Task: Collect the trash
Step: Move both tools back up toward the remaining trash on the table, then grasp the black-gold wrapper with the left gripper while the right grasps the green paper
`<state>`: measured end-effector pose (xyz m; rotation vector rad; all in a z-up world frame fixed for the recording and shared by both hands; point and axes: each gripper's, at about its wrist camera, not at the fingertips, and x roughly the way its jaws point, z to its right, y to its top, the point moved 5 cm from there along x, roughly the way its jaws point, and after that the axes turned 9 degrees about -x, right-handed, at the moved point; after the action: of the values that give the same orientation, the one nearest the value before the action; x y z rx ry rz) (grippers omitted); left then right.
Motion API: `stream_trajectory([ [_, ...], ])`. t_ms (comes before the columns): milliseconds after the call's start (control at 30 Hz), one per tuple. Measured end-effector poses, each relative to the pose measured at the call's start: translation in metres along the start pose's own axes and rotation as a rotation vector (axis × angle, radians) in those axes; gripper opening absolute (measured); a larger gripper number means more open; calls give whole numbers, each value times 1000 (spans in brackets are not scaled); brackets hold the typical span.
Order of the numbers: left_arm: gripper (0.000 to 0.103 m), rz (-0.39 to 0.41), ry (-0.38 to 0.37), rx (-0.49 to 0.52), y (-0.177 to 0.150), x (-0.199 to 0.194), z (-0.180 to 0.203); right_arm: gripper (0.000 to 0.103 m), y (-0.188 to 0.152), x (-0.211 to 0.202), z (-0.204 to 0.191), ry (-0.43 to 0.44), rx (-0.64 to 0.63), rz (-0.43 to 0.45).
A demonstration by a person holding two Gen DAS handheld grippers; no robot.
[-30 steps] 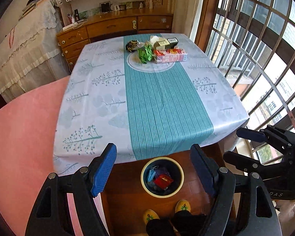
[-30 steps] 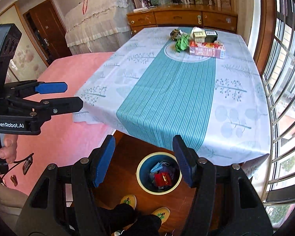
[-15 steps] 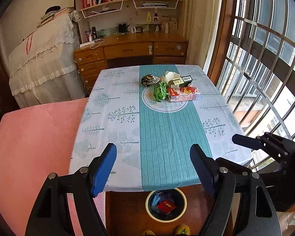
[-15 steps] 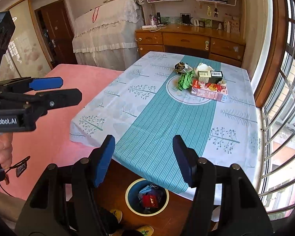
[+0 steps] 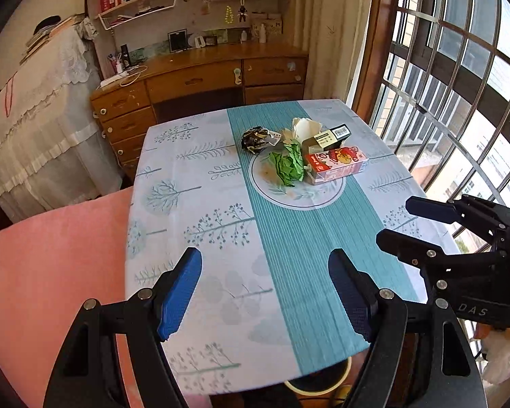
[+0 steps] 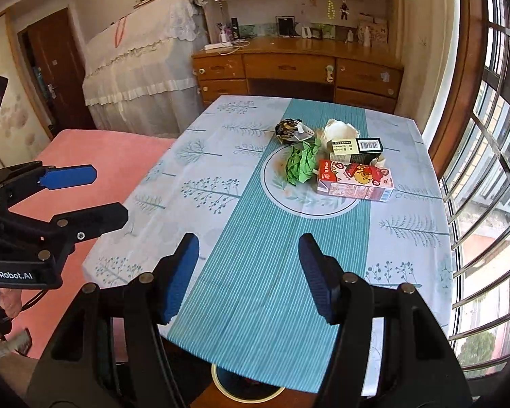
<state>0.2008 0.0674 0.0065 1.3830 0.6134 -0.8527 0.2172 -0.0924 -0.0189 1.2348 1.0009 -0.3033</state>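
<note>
Trash lies in a pile at the far middle of the table: a red carton [image 5: 336, 167] [image 6: 355, 179], a crumpled green wrapper [image 5: 288, 166] [image 6: 301, 164], a dark box [image 5: 326, 137] [image 6: 355, 148], a white crumpled paper [image 5: 304, 126] [image 6: 340, 130] and a dark crumpled wrapper [image 5: 255, 139] [image 6: 289, 129]. My left gripper [image 5: 267, 292] is open and empty above the table's near edge. My right gripper [image 6: 246, 275] is open and empty, also over the near edge. A bin's rim [image 5: 318, 382] [image 6: 246, 387] shows under the table edge.
The table [image 5: 193, 210] has a white and teal cloth. A pink surface [image 5: 51, 258] lies to the left. A wooden dresser [image 5: 204, 81] stands behind the table. A barred window [image 5: 459, 85] runs along the right.
Both grippers have risen from over the bin and tilted up toward the table. The bin with trash has slipped mostly out of view. The trash pile now looks closer.
</note>
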Motion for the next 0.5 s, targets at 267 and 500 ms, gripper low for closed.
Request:
stream_trajectory([
  [267, 79, -69, -64, 119, 91, 93, -60, 58, 54, 111, 22, -140, 54, -83],
  [500, 79, -99, -91, 213, 145, 174, -74, 58, 78, 196, 55, -229, 86, -150],
])
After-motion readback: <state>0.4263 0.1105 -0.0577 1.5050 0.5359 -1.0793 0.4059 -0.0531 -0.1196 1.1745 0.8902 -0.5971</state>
